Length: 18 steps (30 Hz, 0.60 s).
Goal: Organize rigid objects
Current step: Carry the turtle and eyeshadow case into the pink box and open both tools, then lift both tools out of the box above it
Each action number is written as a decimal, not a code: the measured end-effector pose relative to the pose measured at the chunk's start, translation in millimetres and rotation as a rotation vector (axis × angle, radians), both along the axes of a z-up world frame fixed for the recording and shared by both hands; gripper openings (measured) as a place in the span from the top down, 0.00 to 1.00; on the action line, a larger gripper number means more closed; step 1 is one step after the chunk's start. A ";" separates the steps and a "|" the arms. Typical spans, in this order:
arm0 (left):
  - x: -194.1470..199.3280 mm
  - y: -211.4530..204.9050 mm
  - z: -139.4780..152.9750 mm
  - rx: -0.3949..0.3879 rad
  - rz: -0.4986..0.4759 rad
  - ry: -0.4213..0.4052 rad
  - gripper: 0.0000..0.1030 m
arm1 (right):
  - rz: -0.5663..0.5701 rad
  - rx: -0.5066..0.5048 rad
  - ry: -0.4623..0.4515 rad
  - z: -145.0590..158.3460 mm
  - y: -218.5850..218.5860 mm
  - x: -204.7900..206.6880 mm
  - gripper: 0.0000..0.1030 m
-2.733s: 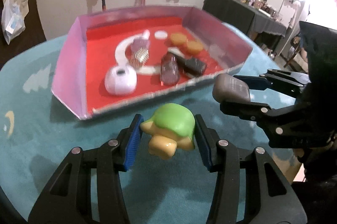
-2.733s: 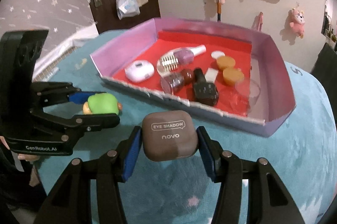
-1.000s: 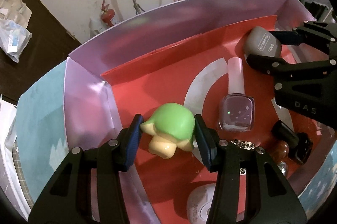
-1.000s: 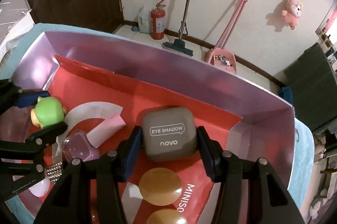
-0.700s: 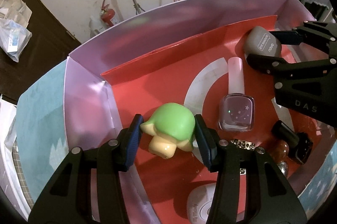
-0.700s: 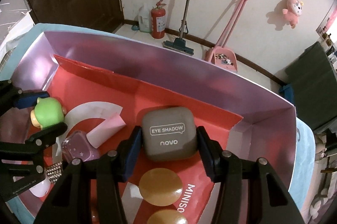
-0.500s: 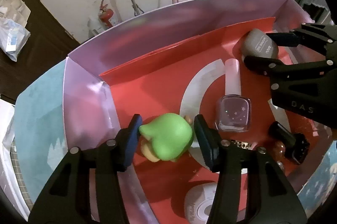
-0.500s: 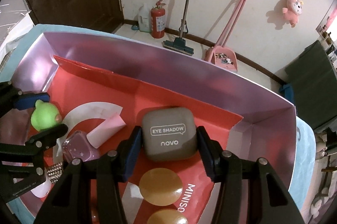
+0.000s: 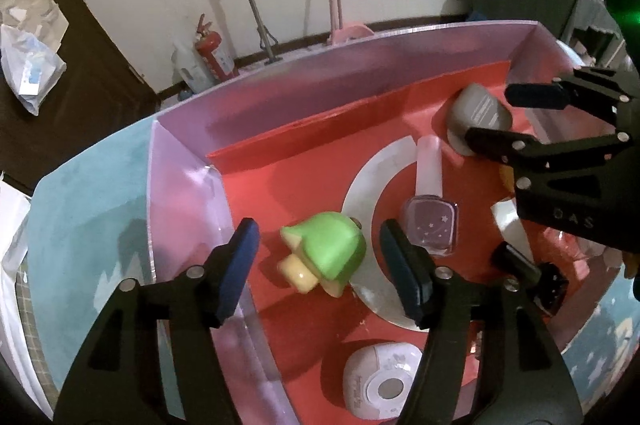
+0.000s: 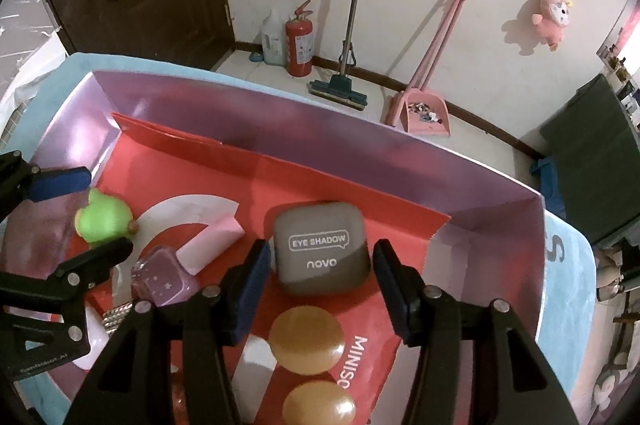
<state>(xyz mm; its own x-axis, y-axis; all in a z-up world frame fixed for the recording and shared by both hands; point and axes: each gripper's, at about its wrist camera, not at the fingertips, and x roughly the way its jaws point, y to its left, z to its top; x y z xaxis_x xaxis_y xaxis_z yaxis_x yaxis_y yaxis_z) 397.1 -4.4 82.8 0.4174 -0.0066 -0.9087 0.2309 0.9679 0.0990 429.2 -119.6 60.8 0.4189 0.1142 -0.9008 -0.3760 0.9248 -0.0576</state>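
A green and yellow turtle toy (image 9: 326,251) lies tipped on the red floor of the lilac-walled tray (image 9: 320,97). My left gripper (image 9: 320,229) hovers around the toy with its jaws opening, and a gap shows on each side. A grey-brown eye shadow case (image 10: 320,247) rests on the tray floor near the far wall (image 10: 360,161). My right gripper (image 10: 320,253) straddles the case with its jaws opening and the pads just off its sides. In the right wrist view the toy (image 10: 102,223) lies at the left between the left gripper's fingers (image 10: 60,183).
A lilac nail polish bottle (image 9: 430,221), a black-capped bottle (image 9: 532,277), a white round device (image 9: 380,381) and two amber discs (image 10: 306,341) lie in the tray. Teal cloth (image 9: 88,193) covers the table around it. A mop and a fire extinguisher (image 10: 298,43) stand by the wall.
Both grippers came from the table to over the tray. The left jaws spread and the toy dropped and tipped onto the floor. The right jaws parted from the eye shadow case.
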 end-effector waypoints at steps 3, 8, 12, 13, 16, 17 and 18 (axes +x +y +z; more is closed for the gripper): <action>-6.1 1.9 8.1 -0.020 0.007 -0.019 0.40 | -0.008 0.013 -0.019 10.5 -3.6 -7.2 0.40; -21.3 3.1 26.7 -0.056 0.024 -0.070 0.35 | -0.016 0.039 -0.061 34.8 -9.3 -24.5 0.37; -39.9 2.6 39.5 -0.123 0.049 -0.122 0.31 | -0.023 0.076 -0.110 56.4 -17.2 -45.8 0.32; -43.9 2.9 41.9 -0.135 0.053 -0.136 0.31 | -0.025 0.084 -0.117 60.5 -19.5 -50.8 0.32; -64.2 2.6 50.8 -0.166 0.073 -0.191 0.28 | -0.034 0.112 -0.144 72.4 -26.8 -68.4 0.32; -71.4 3.8 53.9 -0.178 0.084 -0.217 0.25 | -0.039 0.117 -0.162 76.6 -28.9 -75.6 0.32; -73.2 5.3 54.9 -0.187 0.093 -0.233 0.23 | -0.042 0.124 -0.178 80.3 -31.1 -83.7 0.29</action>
